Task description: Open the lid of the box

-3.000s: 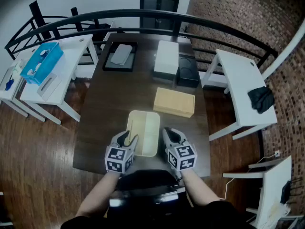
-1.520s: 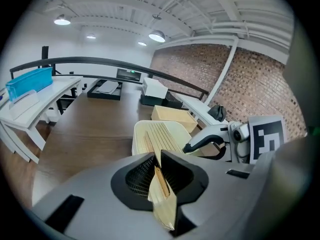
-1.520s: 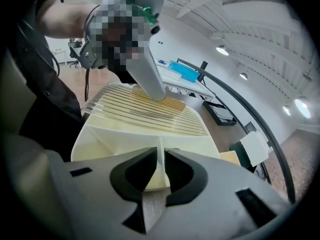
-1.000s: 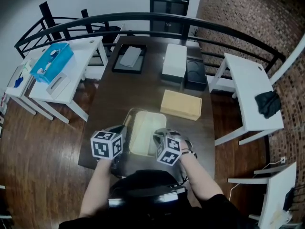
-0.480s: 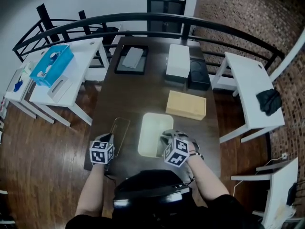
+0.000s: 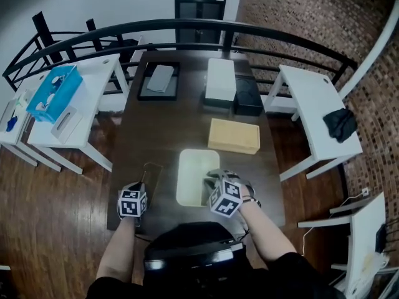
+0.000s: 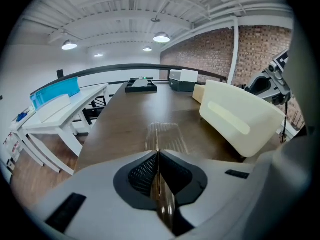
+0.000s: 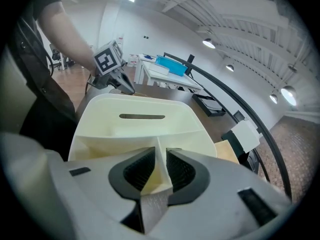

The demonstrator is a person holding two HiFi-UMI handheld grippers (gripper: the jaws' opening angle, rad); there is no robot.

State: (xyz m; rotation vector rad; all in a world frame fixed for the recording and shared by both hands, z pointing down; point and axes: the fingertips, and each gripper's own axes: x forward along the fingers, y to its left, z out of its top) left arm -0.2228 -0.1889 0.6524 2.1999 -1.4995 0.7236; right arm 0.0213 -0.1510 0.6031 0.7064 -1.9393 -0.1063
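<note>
A cream plastic box (image 6: 194, 174) stands uncovered on the dark table (image 6: 168, 126), near its front edge. Its clear lid (image 6: 149, 172) lies low over the table to the box's left, with my left gripper (image 6: 133, 199) shut on its near edge. In the left gripper view the thin clear lid (image 7: 162, 135) runs forward from the shut jaws of the left gripper (image 7: 158, 156), and the box (image 7: 240, 116) sits to the right. My right gripper (image 6: 215, 189) is shut on the box's near wall, as the right gripper view shows: right gripper (image 8: 161, 156), box (image 8: 140, 121).
Behind the box lie a tan wooden box (image 6: 234, 136), a white box (image 6: 221, 80), a black box (image 6: 248, 96) and a black tray (image 6: 160, 80). White side tables stand at the left (image 6: 75, 111), one with a blue bin (image 6: 54, 92), and at the right (image 6: 315, 114).
The left gripper has carried the clear lid off the box, leftward and down to the table. The right gripper has stayed clamped on the box's near wall.
</note>
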